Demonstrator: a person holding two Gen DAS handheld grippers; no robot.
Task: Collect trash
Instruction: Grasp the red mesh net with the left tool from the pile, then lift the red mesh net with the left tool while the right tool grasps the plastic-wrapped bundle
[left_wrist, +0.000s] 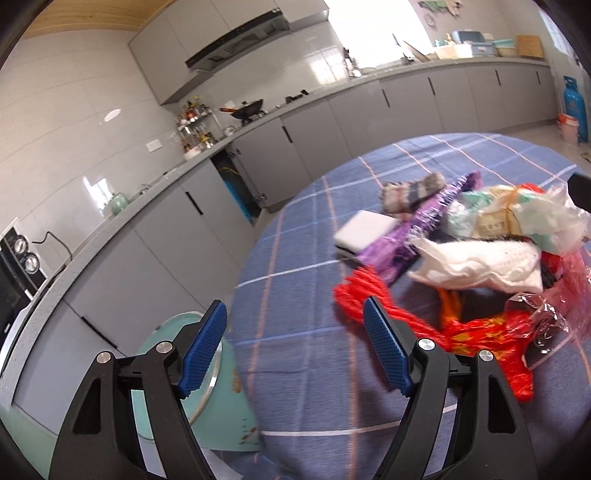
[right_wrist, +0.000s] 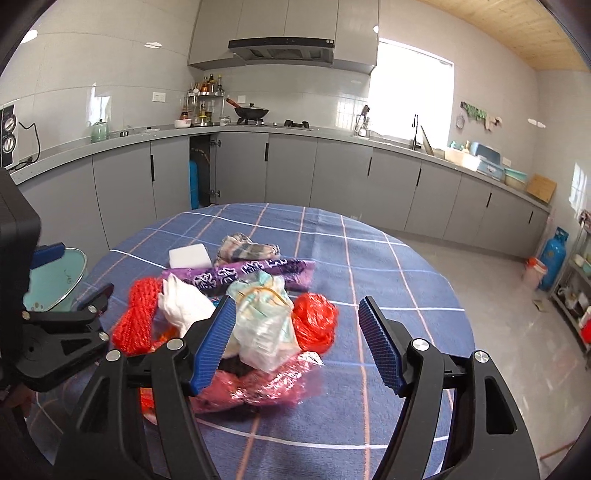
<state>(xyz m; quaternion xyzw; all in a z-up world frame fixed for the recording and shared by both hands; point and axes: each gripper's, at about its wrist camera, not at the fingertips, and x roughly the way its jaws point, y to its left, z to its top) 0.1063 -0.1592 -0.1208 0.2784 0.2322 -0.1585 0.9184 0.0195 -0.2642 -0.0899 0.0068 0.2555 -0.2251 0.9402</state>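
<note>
A heap of trash lies on the round table with a blue checked cloth (right_wrist: 369, 266). In it are a red net bag (right_wrist: 138, 317), crumpled white paper (right_wrist: 184, 306), a purple wrapper (right_wrist: 255, 271), a white foam block (right_wrist: 189, 255), a clear bag of scraps (right_wrist: 264, 325), a red plastic bag (right_wrist: 316, 321) and a pink film bag (right_wrist: 266, 384). My right gripper (right_wrist: 297, 301) is open just short of the heap, with the clear bag showing between its fingers, untouched. My left gripper (left_wrist: 293, 306) is open over the table's left edge, the red net bag (left_wrist: 354, 295) just beyond its right finger.
A teal round stool (left_wrist: 177, 362) stands beside the table's left edge. Grey kitchen counters (right_wrist: 332, 133) run along the far walls. On the floor at the right, a white bucket with an orange lid (right_wrist: 533, 271) stands beside a blue gas cylinder (right_wrist: 554, 258).
</note>
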